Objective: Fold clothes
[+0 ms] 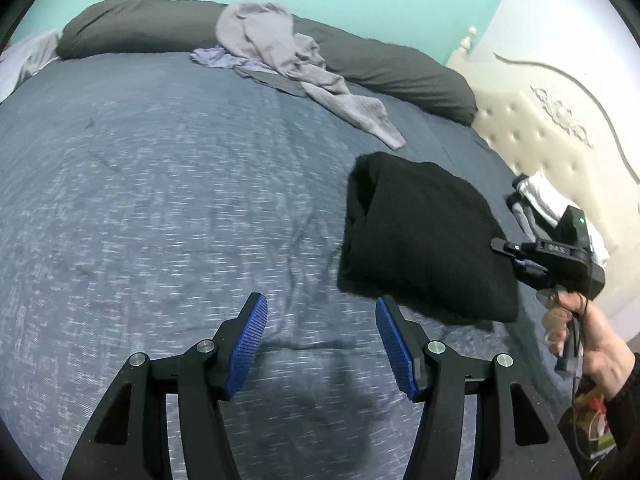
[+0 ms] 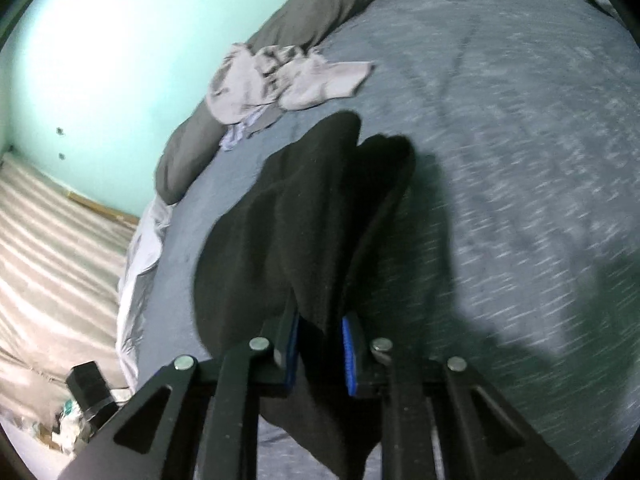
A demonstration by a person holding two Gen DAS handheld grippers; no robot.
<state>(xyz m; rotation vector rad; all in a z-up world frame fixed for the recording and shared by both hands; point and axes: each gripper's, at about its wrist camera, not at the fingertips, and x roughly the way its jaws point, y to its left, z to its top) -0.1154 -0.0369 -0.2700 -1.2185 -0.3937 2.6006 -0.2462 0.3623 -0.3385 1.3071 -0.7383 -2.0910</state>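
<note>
Black folded knit garment point(image 1: 428, 240) hangs above the right side of the blue-grey heathered bed quilt point(image 1: 160, 200), clamped in our right gripper point(image 2: 320, 340) for carrying. Our left gripper point(image 1: 322, 340) hovers spread and empty; crumpled grey clothes point(image 1: 280, 52) wait far off by the pillows.

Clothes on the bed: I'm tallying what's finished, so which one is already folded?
The black garment, a compact folded bundle clamped in the right tongs. The grey garment lies crumpled by the pillows, untouched; the left tongs are open.
</note>
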